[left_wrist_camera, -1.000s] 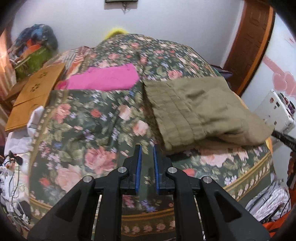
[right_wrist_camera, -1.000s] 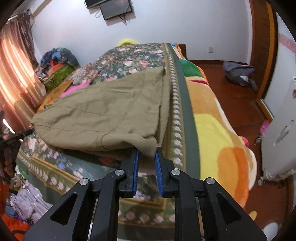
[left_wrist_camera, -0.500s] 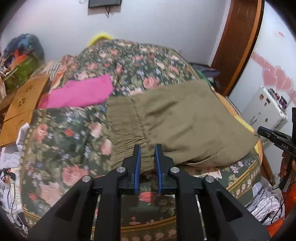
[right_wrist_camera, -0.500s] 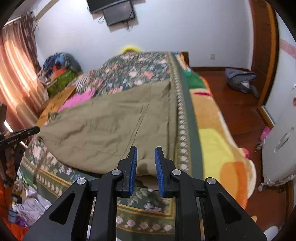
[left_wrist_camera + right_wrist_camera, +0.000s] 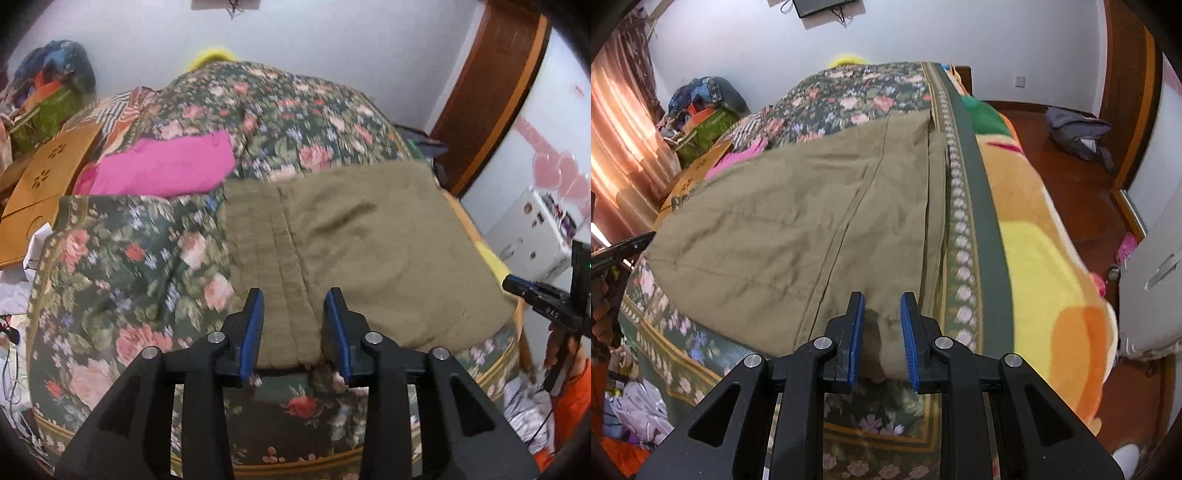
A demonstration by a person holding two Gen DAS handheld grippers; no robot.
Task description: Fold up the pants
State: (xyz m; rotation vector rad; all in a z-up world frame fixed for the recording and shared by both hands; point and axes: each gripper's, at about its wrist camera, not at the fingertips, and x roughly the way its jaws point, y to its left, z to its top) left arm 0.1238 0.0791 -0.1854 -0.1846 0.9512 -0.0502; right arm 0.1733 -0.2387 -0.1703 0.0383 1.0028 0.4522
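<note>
Olive pants (image 5: 798, 221) lie folded flat on the floral bed (image 5: 122, 258), far edge blurred. Left gripper (image 5: 294, 325) sits low at the waistband end, jaws open astride it. Right gripper (image 5: 882, 328) sits low at the near corner, jaws open, touching unclear.

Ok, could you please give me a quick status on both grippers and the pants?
Left gripper, right gripper open, empty. Olive pants folded flat on floral bedspread. Nothing in the way.
</note>
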